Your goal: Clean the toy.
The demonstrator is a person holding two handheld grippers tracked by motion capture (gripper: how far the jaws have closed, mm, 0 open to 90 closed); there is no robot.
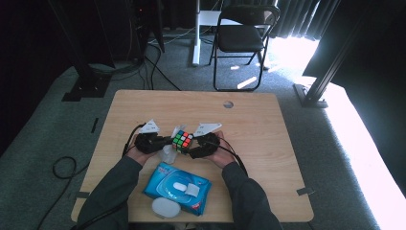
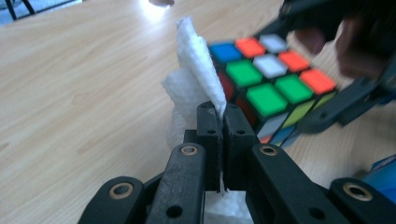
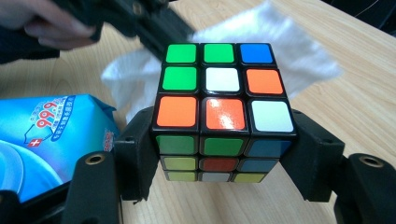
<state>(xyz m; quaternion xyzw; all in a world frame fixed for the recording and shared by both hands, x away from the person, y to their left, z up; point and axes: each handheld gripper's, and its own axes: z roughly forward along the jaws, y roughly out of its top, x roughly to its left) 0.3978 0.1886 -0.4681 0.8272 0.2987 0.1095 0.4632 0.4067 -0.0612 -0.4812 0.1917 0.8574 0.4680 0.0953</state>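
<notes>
Rubik's cube point(image 1: 182, 140) sits at the centre of the high view, between our left gripper point(image 1: 160, 143) and right gripper point(image 1: 194, 149), above the blue wipes pack point(image 1: 177, 187) on the table point(image 1: 268, 143). Left gripper view: our jaws are pinched tight on a white wipe point(image 2: 196, 65), cube at upper right. Right gripper view: our jaws stand wide, clamping the cube at frame centre, wipe behind it.

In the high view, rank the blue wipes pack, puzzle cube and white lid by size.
1. blue wipes pack, clearly largest.
2. white lid and puzzle cube look similar, and the cube is held off the table, so no ranking.
</notes>
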